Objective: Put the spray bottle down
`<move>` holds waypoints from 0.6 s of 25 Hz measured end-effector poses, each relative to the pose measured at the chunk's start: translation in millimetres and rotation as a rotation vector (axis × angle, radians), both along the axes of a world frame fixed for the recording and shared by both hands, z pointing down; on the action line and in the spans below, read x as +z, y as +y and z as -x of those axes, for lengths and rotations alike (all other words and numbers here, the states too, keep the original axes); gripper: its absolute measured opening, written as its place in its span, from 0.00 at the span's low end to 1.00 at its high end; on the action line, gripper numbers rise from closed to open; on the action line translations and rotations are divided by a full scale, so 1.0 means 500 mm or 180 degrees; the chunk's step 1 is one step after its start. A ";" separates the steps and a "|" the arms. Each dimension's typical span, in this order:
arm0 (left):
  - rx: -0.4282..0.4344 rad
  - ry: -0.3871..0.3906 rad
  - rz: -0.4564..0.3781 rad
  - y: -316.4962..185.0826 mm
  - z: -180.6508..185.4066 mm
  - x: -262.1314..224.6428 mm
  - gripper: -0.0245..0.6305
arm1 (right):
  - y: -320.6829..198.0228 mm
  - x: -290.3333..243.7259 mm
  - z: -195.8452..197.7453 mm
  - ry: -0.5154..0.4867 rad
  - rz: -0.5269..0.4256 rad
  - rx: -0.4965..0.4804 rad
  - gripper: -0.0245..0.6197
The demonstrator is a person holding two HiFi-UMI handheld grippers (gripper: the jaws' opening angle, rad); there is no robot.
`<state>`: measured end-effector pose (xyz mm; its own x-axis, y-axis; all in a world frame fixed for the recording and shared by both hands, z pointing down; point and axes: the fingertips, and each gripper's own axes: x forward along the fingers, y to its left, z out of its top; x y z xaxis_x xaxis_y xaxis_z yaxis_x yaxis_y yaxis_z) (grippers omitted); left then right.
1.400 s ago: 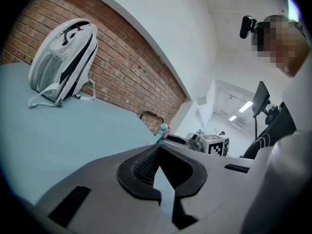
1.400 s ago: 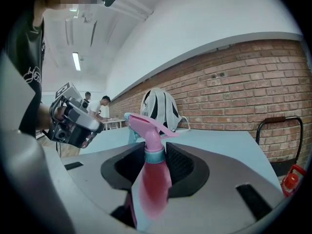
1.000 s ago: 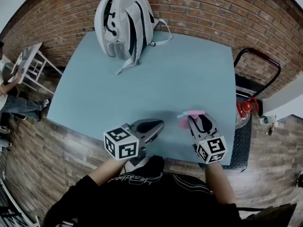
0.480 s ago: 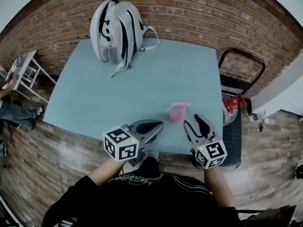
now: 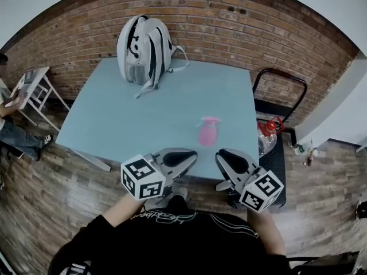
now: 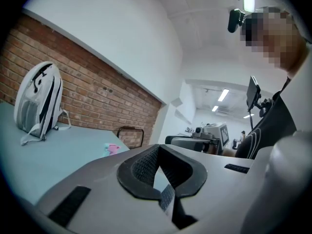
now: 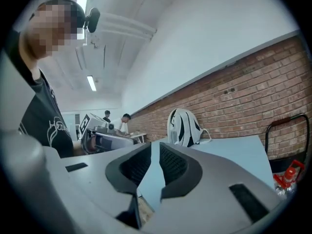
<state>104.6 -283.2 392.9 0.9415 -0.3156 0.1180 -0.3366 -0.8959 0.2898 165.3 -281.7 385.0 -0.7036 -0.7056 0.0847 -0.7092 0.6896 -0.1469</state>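
A pink spray bottle point(image 5: 207, 131) stands upright on the light blue table point(image 5: 143, 113), near its front right part; in the left gripper view the bottle point(image 6: 112, 149) shows small beyond the jaws. My right gripper point(image 5: 219, 156) is drawn back over the table's front edge, clear of the bottle. Its jaws have just been closing; a narrow gap remains between them, with nothing in it point(image 7: 155, 145). My left gripper point(image 5: 194, 152) hovers beside it, its tips together and empty point(image 6: 158, 149). The right gripper view does not show the bottle.
A white and grey backpack point(image 5: 143, 42) stands at the table's far left corner, against a brick wall. A black hand cart point(image 5: 279, 90) with a red-capped jug point(image 5: 268, 128) sits right of the table. A seated person point(image 5: 11, 130) and a small white table point(image 5: 31, 85) are at the far left.
The right gripper let go of the spray bottle, which now stands alone, and pulled back toward me. Both grippers rose and drew back from the table.
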 end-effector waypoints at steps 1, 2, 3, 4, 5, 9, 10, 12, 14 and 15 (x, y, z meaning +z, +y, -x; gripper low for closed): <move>0.0010 0.0012 -0.0051 0.015 0.000 -0.015 0.05 | 0.015 -0.008 0.001 -0.0041 0.0020 -0.0026 0.11; 0.0021 0.0020 -0.0097 0.029 -0.001 -0.027 0.05 | 0.030 -0.014 0.003 -0.0070 0.0038 -0.0055 0.10; 0.0035 0.0021 -0.0139 0.043 -0.003 -0.037 0.05 | 0.046 -0.020 0.006 -0.0090 0.0057 -0.0085 0.10; 0.0050 0.0015 -0.0177 0.056 -0.006 -0.045 0.05 | 0.060 -0.026 0.009 -0.0102 0.0075 -0.0118 0.09; 0.0064 0.0003 -0.0212 0.068 -0.010 -0.050 0.05 | 0.074 -0.033 0.013 -0.0106 0.0084 -0.0150 0.09; 0.0091 -0.0010 -0.0275 0.116 -0.013 -0.064 0.05 | 0.124 -0.046 0.026 -0.0056 0.0078 -0.0214 0.08; 0.0091 -0.0007 -0.0285 0.127 -0.011 -0.068 0.05 | 0.133 -0.046 0.025 -0.0054 0.0087 -0.0210 0.08; 0.0095 -0.0014 -0.0316 0.147 -0.012 -0.078 0.05 | 0.148 -0.049 0.021 -0.0061 0.0108 -0.0190 0.08; 0.0114 -0.0020 -0.0352 0.162 -0.018 -0.088 0.05 | 0.157 -0.051 0.018 -0.0053 0.0117 -0.0175 0.07; 0.0128 -0.0022 -0.0365 0.170 -0.022 -0.091 0.05 | 0.163 -0.051 0.017 -0.0051 0.0118 -0.0176 0.07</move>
